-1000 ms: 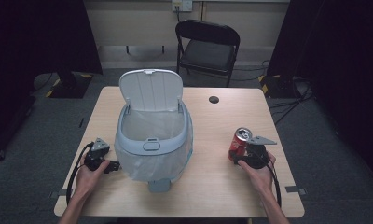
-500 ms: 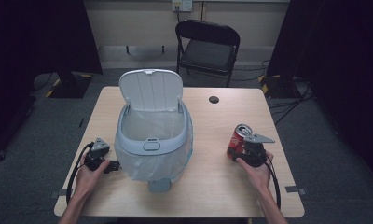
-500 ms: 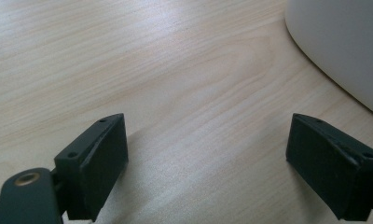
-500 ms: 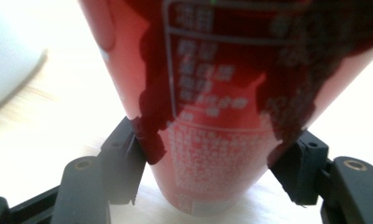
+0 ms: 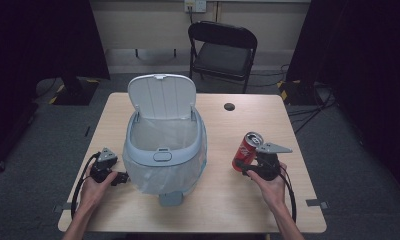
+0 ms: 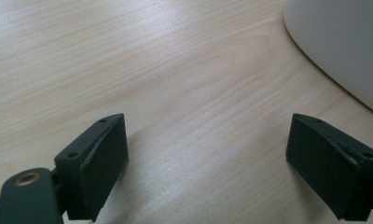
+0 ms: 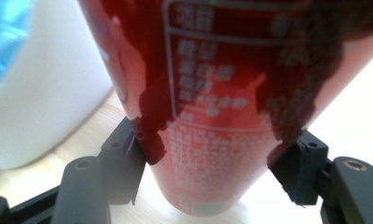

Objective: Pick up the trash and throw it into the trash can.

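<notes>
The right gripper (image 7: 208,172) pinches the can (image 7: 222,102) low on its body, just off the table (image 5: 223,200). Lift it clear of the bin's (image 5: 164,150) rim before tipping. The left gripper (image 6: 208,163) rests spread, empty.

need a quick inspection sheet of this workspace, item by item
surface: light wooden table, bare wood around the things on it
job's things: red soda can tilted, clamped low on its body between the pads; pale blue bin mid-table, lid up, clear liner inside
clutter: small dark round thing at the far side of the table, too small to tell what
grippers: right tongs shut on the can, having just closed on it; left tongs open, nothing between them, low over the table beside the bin
cables: one black cable from the left tongs, one from the right
surroundings: black folding chair behind the table, grey carpet, dark curtains
</notes>
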Available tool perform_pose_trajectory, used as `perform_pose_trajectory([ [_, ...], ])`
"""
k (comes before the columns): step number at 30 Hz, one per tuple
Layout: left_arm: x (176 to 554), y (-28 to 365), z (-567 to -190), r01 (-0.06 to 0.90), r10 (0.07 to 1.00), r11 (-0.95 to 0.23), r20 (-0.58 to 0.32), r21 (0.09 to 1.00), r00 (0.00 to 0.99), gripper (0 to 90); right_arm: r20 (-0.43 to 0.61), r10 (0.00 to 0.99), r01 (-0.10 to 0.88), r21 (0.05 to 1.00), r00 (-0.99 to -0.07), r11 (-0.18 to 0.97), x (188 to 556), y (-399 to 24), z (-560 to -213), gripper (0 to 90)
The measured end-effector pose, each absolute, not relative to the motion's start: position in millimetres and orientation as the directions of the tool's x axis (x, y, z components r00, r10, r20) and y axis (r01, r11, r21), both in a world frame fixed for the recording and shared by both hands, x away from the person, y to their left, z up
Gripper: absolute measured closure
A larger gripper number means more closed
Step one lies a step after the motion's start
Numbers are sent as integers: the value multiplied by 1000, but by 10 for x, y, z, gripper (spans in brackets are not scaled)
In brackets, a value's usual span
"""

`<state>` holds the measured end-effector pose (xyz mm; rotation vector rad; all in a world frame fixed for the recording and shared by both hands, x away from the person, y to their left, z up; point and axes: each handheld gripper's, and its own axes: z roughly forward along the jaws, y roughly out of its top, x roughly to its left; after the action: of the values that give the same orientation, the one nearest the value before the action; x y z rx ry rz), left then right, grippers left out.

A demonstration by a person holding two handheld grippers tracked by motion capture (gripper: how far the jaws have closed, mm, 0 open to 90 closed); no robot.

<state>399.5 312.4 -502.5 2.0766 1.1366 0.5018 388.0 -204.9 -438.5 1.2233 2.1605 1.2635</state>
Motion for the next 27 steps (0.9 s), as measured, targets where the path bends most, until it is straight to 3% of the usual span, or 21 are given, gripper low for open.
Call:
perform_pose_trajectory([
  [9, 3999, 3142, -5024, 563, 835, -375, 4, 736, 550, 122, 191, 768, 496, 849, -611, 183, 3791, -1974, -4157, 337],
  [27, 4004, 3147, -5025, 563, 833, -375, 1, 737, 554, 122, 165, 709, 412, 890, -686, 192, 3671, -1874, -3431, 339],
])
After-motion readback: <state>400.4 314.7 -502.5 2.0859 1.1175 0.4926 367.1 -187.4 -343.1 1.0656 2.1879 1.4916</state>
